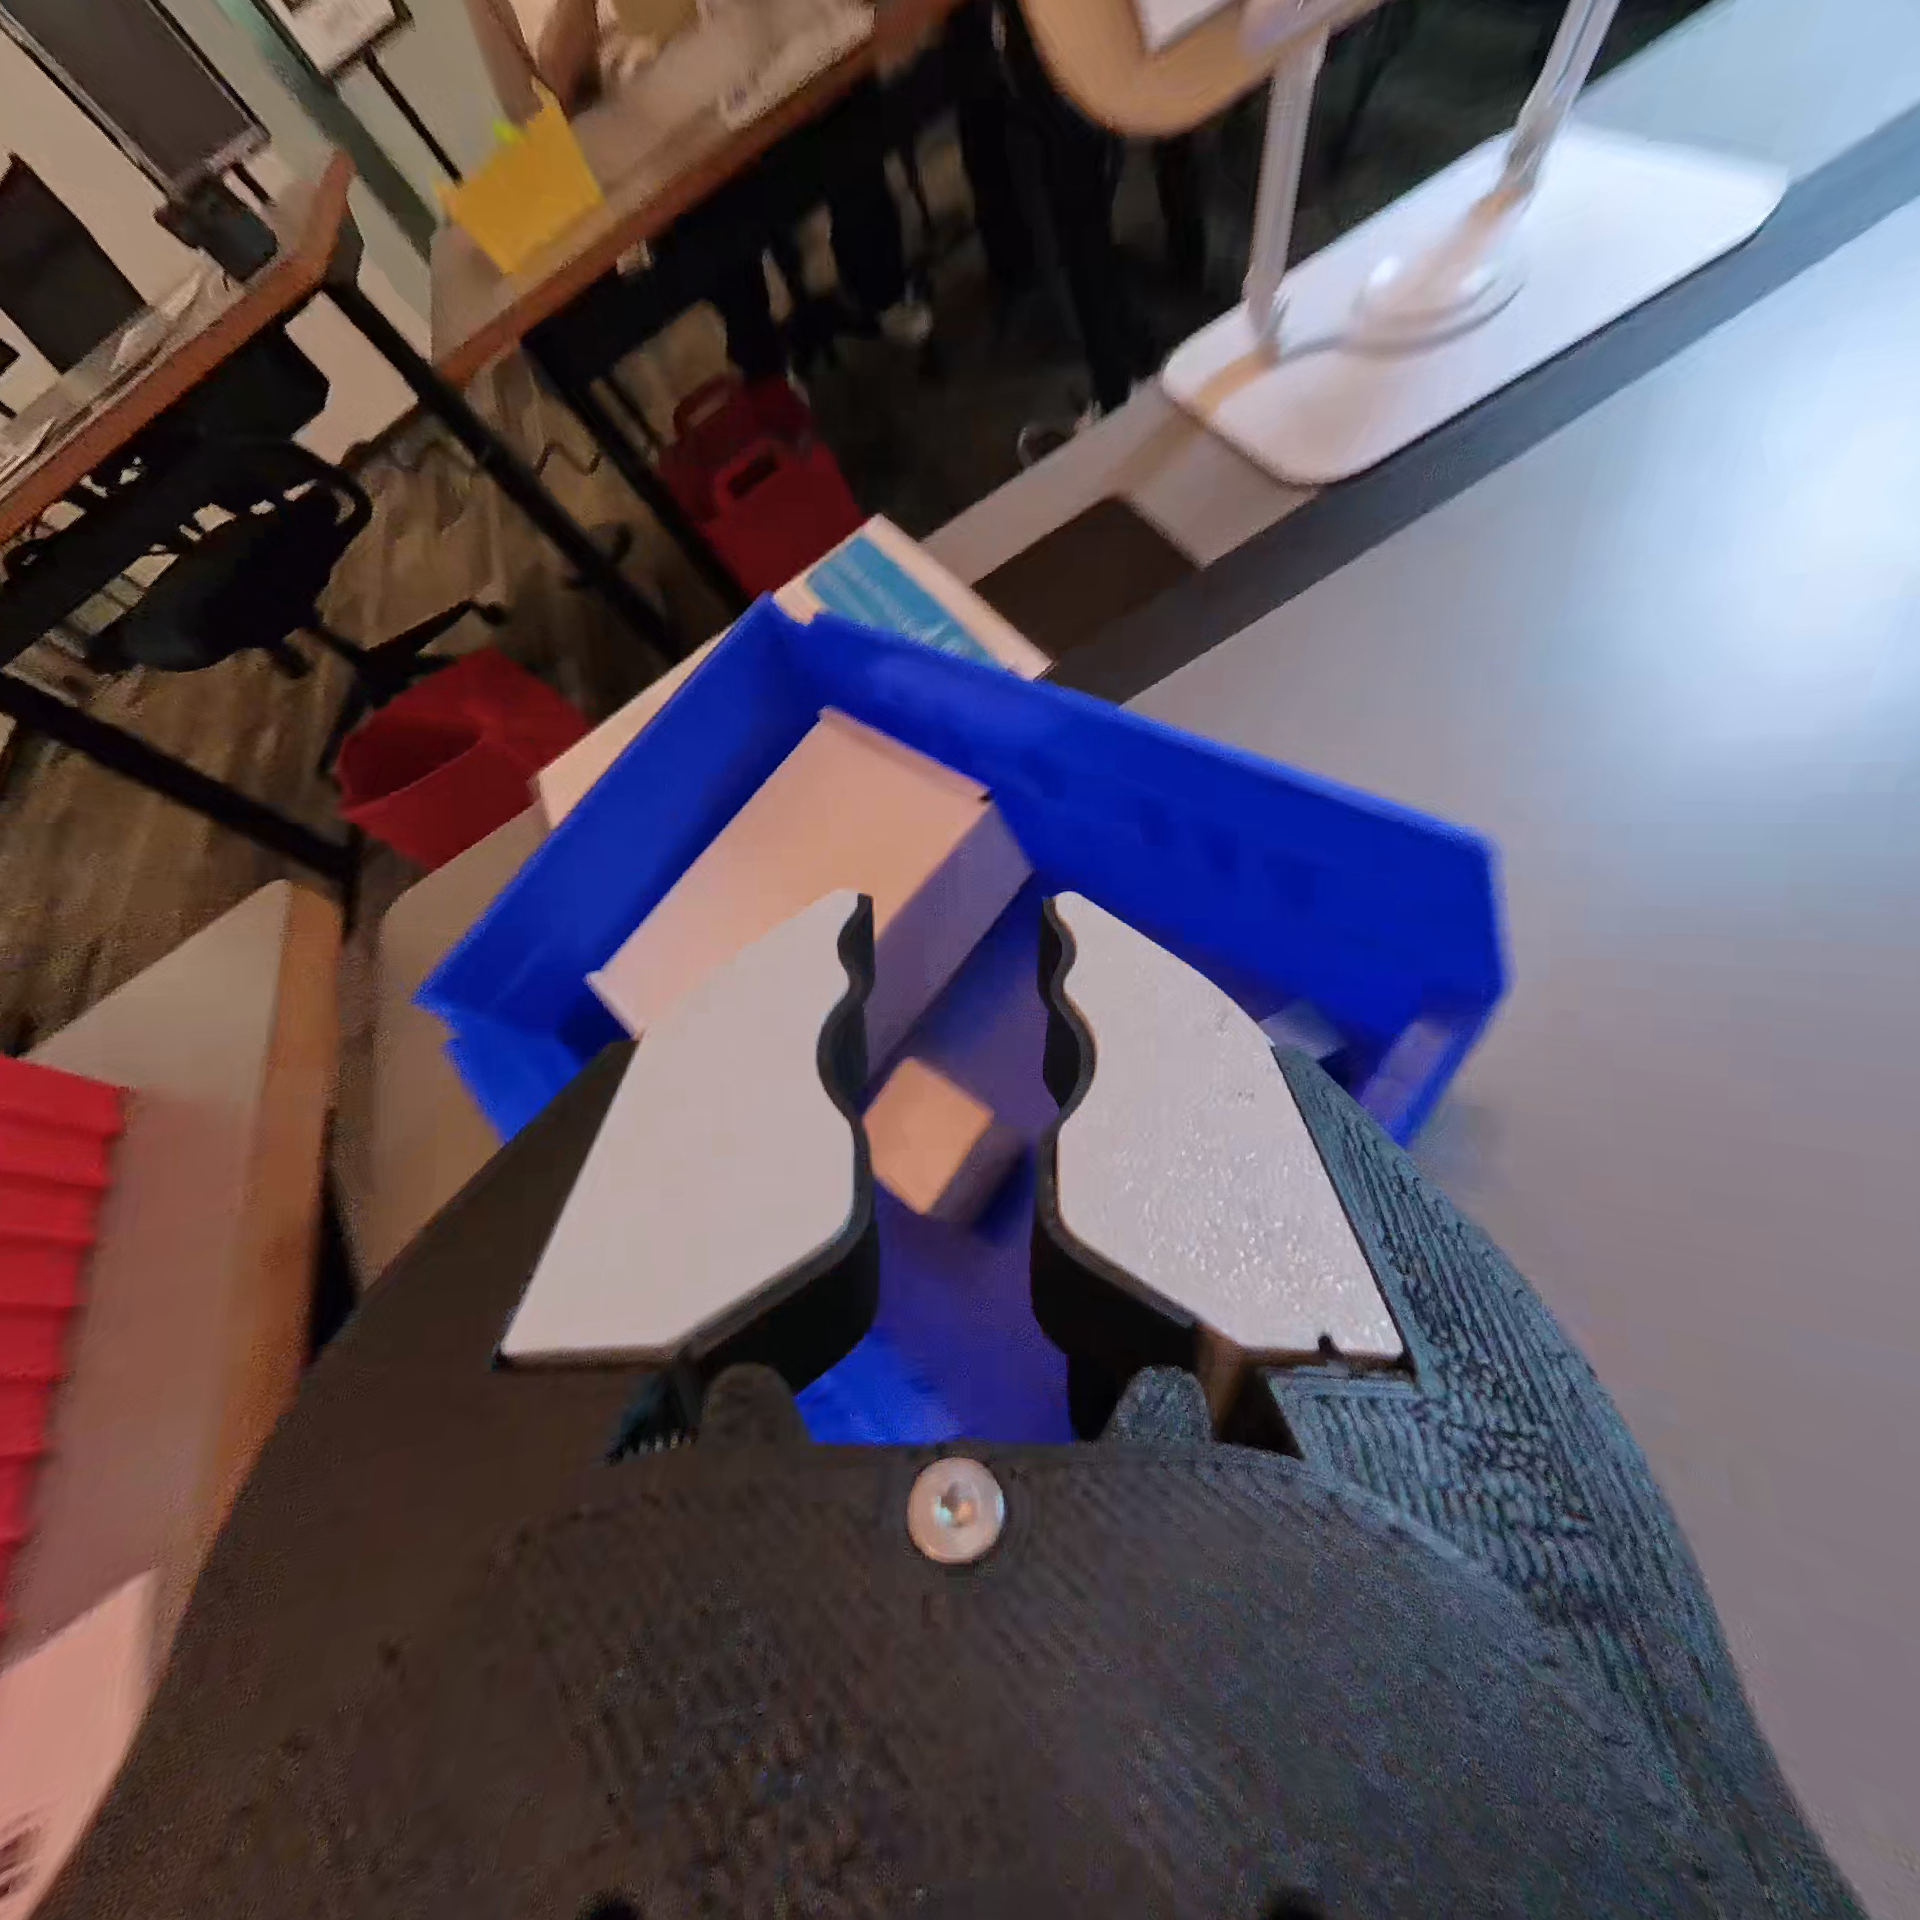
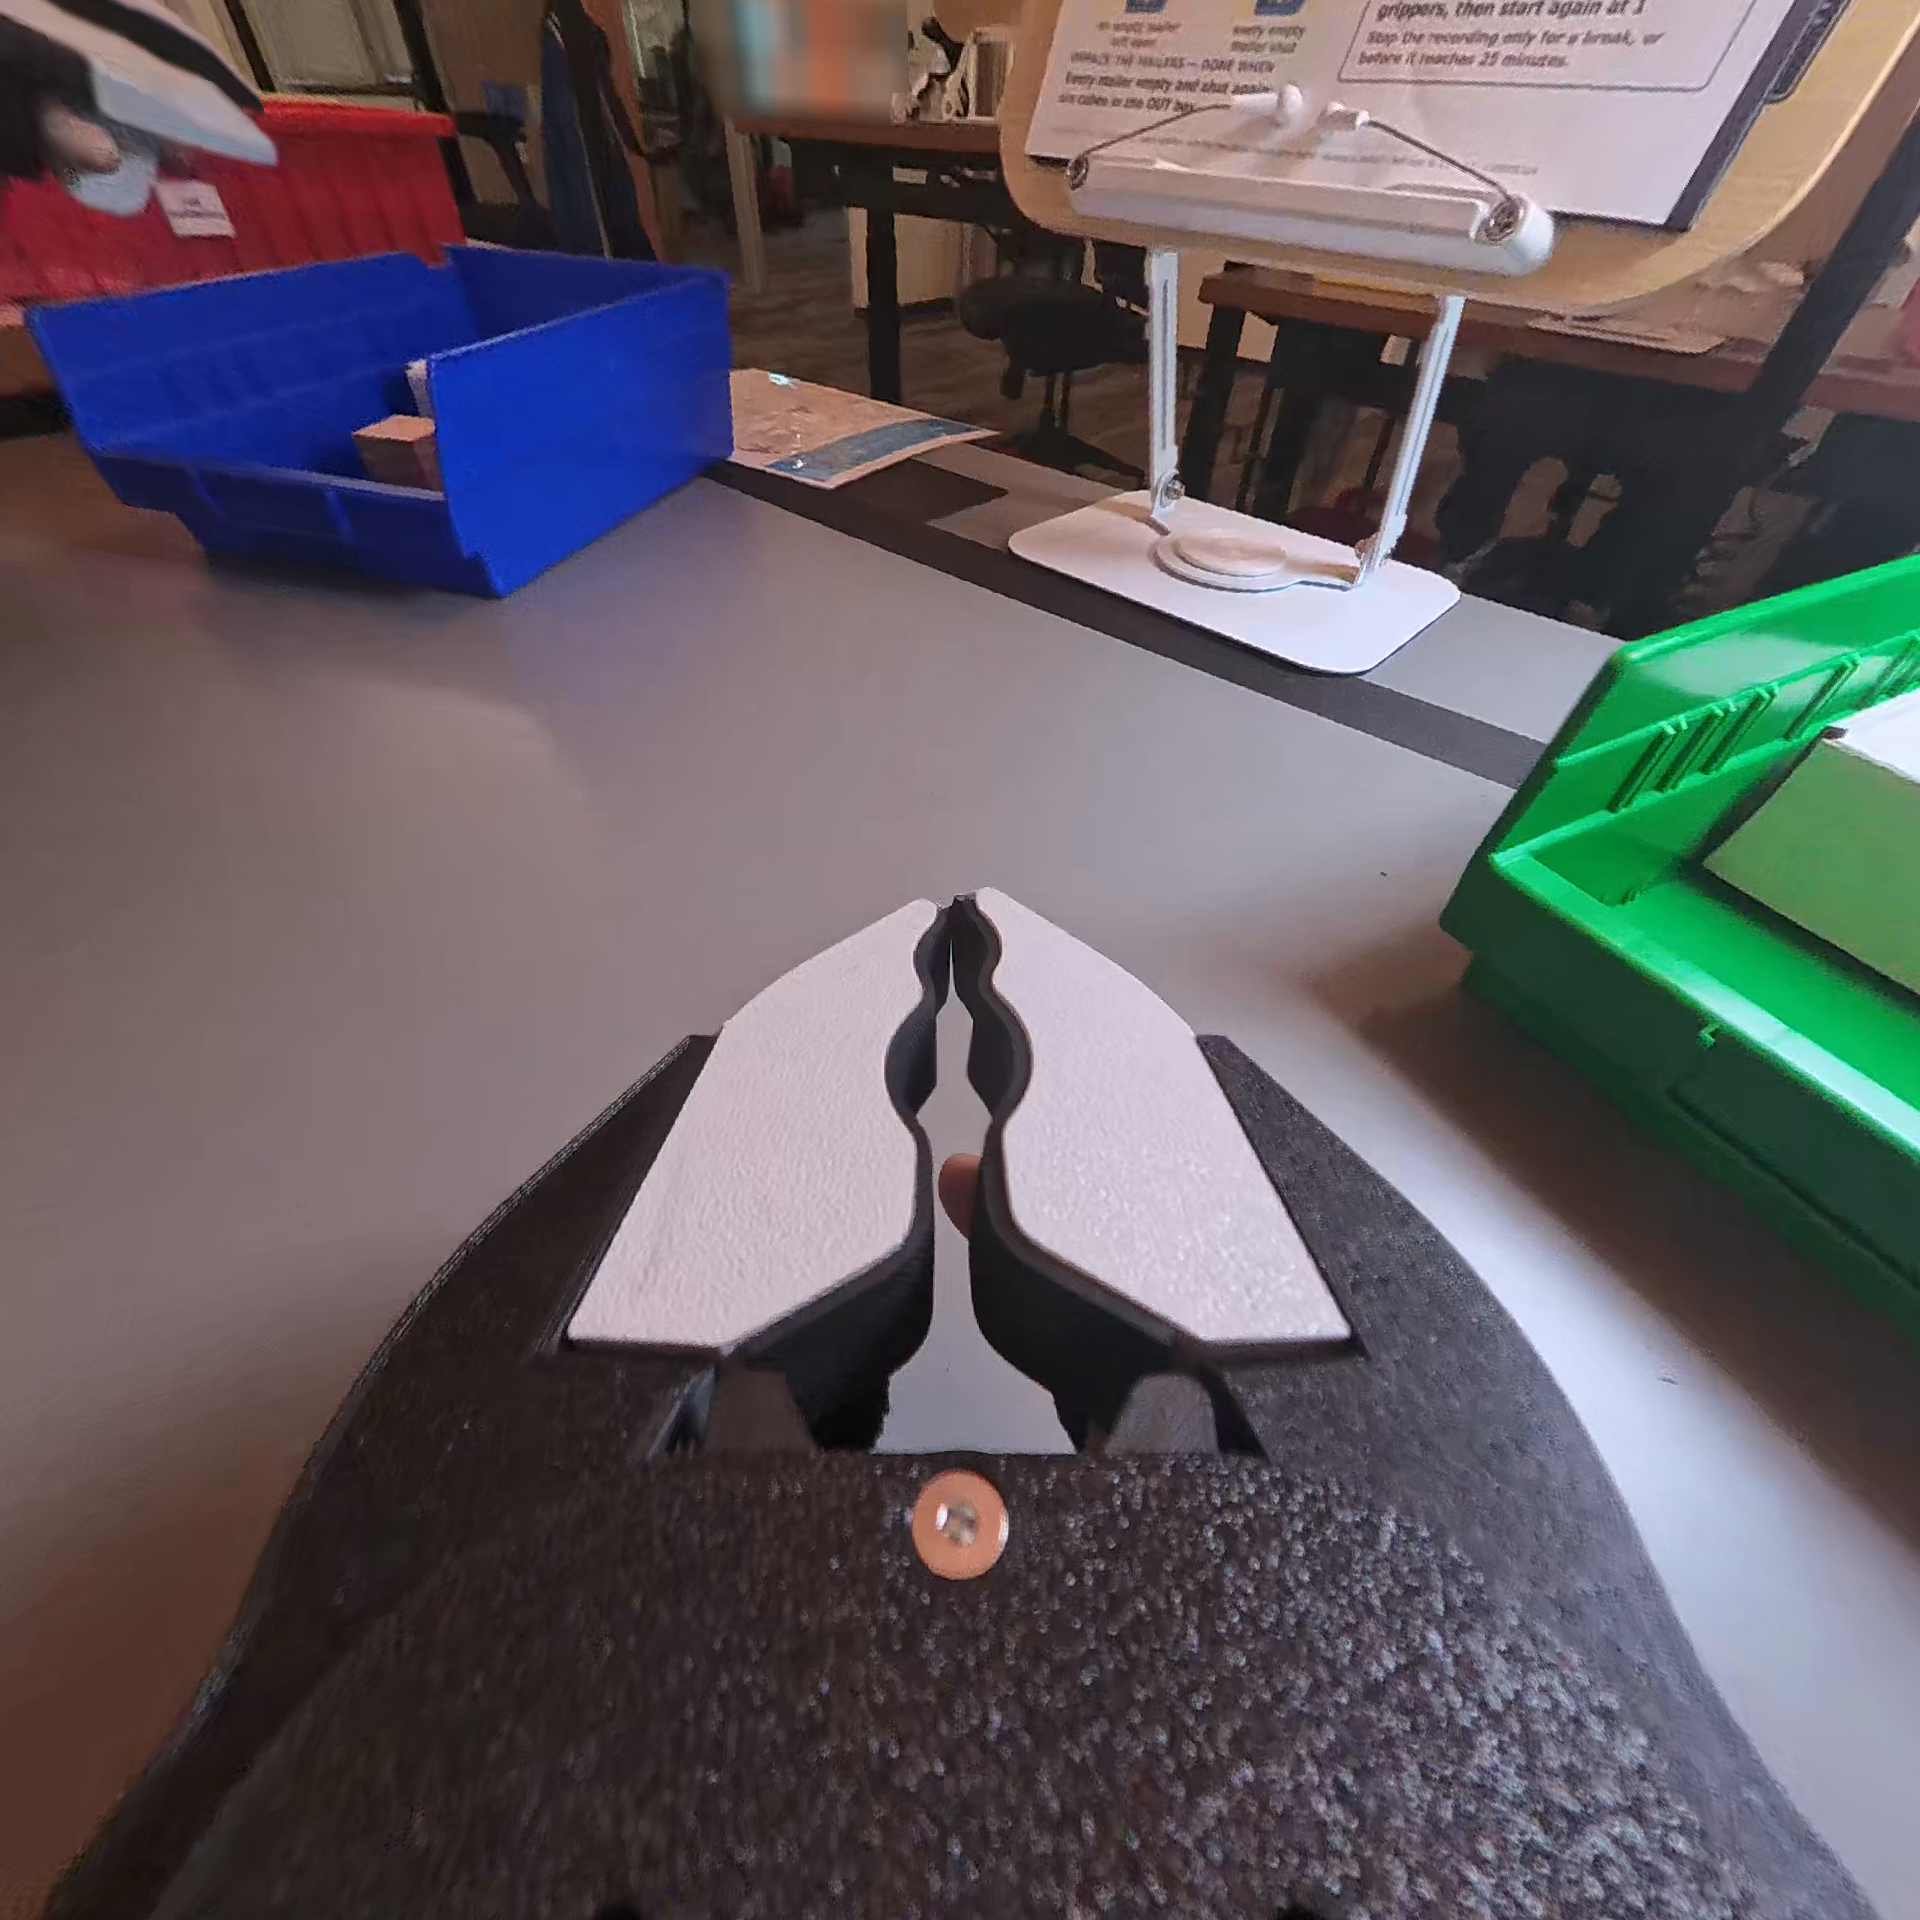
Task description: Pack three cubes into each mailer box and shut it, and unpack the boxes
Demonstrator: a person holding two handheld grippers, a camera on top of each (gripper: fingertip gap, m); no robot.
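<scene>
My left gripper [image 1: 956, 914] hovers above a blue bin [image 1: 1195, 790]. Its fingers are apart and nothing is between them. Through the gap I see a small wooden cube [image 1: 930, 1143] lying on the bin floor beside a shut white mailer box [image 1: 790, 862]. The right wrist view shows the same bin [image 2: 582, 416] at the far left with the cube [image 2: 393, 445] inside, and the left gripper [image 2: 208, 125] high above it. My right gripper [image 2: 961, 904] is shut with its tips touching and nothing between them, low over the grey table [image 2: 520, 831].
A green bin [image 2: 1621, 935] at the right holds a white mailer box [image 2: 1829, 862]. A white document stand [image 2: 1236, 582] is at the table's back edge, with a paper sheet [image 2: 831, 426] beside it. A red bin [image 2: 312, 177] stands behind the blue one. My right fingertips sit around 50 cm from my left ones. From my left tips it is roughly 15 cm to the small wooden cube [image 1: 930, 1143]; from my right, 55 cm. Look for it in the right wrist view [image 2: 394, 432] too.
</scene>
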